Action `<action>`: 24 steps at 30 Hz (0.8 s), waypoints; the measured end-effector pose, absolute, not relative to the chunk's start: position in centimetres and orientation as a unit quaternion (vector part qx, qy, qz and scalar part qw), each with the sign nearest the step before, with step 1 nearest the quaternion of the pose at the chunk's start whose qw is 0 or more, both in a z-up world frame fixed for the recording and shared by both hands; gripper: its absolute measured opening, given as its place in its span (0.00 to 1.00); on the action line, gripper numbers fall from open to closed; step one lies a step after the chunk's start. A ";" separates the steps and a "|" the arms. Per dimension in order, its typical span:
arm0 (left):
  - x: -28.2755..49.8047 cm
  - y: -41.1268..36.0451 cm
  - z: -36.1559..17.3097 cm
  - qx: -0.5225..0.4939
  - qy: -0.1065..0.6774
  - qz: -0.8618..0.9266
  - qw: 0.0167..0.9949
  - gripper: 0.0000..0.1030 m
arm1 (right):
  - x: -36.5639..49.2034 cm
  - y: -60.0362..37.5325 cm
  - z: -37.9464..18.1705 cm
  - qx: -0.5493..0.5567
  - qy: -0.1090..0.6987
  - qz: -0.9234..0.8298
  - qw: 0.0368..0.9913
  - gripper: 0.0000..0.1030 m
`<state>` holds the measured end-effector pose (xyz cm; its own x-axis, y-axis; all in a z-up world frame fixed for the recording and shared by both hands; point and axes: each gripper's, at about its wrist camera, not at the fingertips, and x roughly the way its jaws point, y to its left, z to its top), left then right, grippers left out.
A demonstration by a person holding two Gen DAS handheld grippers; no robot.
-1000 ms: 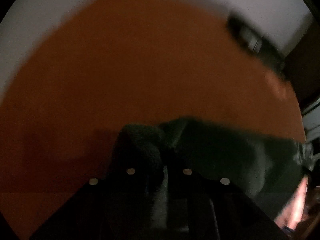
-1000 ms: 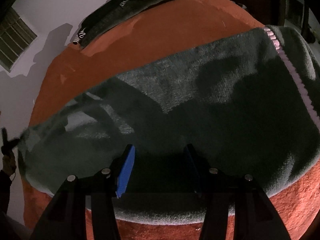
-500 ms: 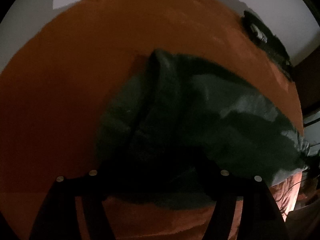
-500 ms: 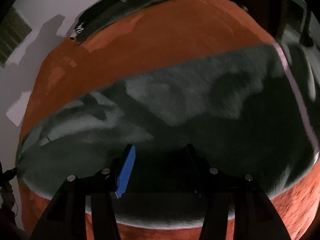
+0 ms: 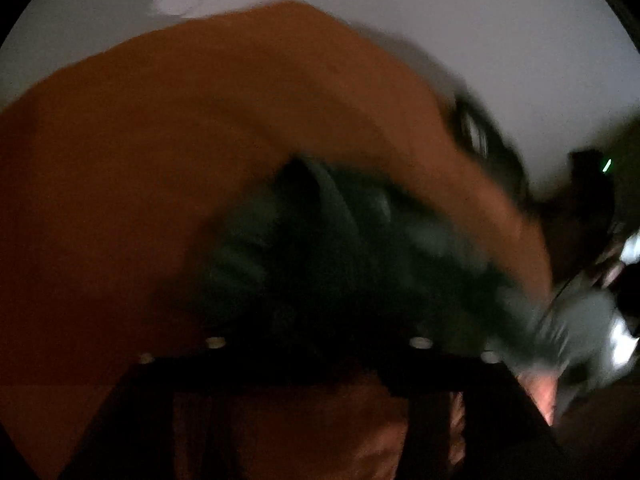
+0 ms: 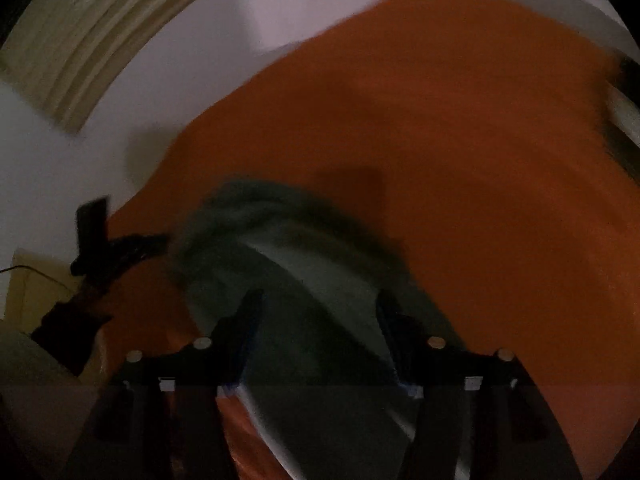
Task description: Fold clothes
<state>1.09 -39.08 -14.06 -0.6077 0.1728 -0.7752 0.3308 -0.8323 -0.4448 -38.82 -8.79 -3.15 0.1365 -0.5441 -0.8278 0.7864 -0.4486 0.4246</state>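
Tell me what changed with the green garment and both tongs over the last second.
The left tongs let go of the green garment, then pulled away. The garment went from spread wide to bunched and narrower. The right tongs stayed open over it, and the orange cover is unchanged.

Green garment fuzzy fleece cloth; orange cover matt plush.

Garment lies bunched on the bedcover.

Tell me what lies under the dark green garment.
The dark green garment rests on an orange cover. Whatever else sits beneath its bunched folds is hidden.
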 end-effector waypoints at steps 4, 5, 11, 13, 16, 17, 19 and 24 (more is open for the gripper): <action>2.0 -43.3 -16.0 0.435 0.360 -0.821 0.081 0.67 | -39.6 -23.2 -7.6 0.569 0.164 -0.578 0.561 0.64; 2.2 -44.0 -17.4 0.441 0.387 -0.806 0.083 0.67 | -39.9 -26.6 -9.7 0.587 0.174 -0.563 0.555 0.64; 5.0 -43.3 -18.4 0.434 0.389 -0.810 0.064 0.67 | -41.0 -33.4 -16.2 0.626 0.208 -0.573 0.487 0.12; 5.3 -43.9 -18.2 0.431 0.390 -0.811 0.066 0.67 | -40.4 -31.8 -14.3 0.595 0.196 -0.602 0.495 0.12; 5.3 -44.6 -18.2 0.422 0.409 -0.806 0.074 0.67 | -36.3 -27.6 -8.5 0.495 0.235 -0.642 0.536 0.12; 5.3 -44.8 -18.3 0.419 0.415 -0.804 0.076 0.67 | -34.6 -26.1 -6.9 0.465 0.248 -0.649 0.548 0.12; 5.3 -45.3 -18.3 0.413 0.427 -0.800 0.081 0.67 | -31.4 -23.3 -4.9 0.427 0.265 -0.648 0.572 0.13; 4.2 -45.9 -18.4 0.413 0.443 -0.791 0.086 0.67 | -23.7 -17.7 -5.7 0.420 0.299 -0.589 0.623 0.15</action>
<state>4.21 -45.91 -18.42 -0.6445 0.2301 -0.7291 0.5018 -0.5923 -0.6305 -23.66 -17.75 -5.67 0.1283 -0.4821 -0.8667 0.9841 -0.0466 0.1716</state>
